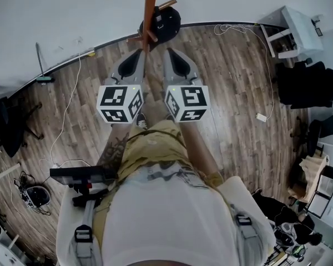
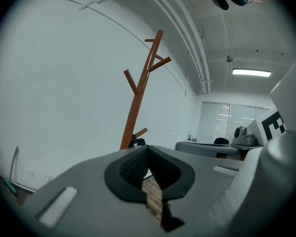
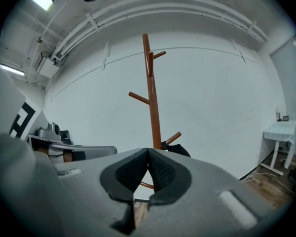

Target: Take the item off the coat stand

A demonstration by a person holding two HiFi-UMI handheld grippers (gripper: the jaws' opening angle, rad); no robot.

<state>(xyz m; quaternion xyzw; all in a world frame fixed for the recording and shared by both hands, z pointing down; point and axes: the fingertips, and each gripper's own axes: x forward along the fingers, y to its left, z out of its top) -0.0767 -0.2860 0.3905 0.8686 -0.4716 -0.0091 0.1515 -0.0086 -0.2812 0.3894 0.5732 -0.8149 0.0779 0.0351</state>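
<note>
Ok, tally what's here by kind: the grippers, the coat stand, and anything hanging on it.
Grey two-jaw grippers: 2, the left gripper and the right gripper, both shut and empty
Brown wooden coat stand: 1
Black item hanging on a low peg: 1
Total: 4

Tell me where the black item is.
Head view, top centre: the black item hangs on a low peg, right of the coat stand pole.

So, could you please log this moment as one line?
left tool: shut, empty | right tool: shut, empty | black item: on stand | status: not yet taken
</note>
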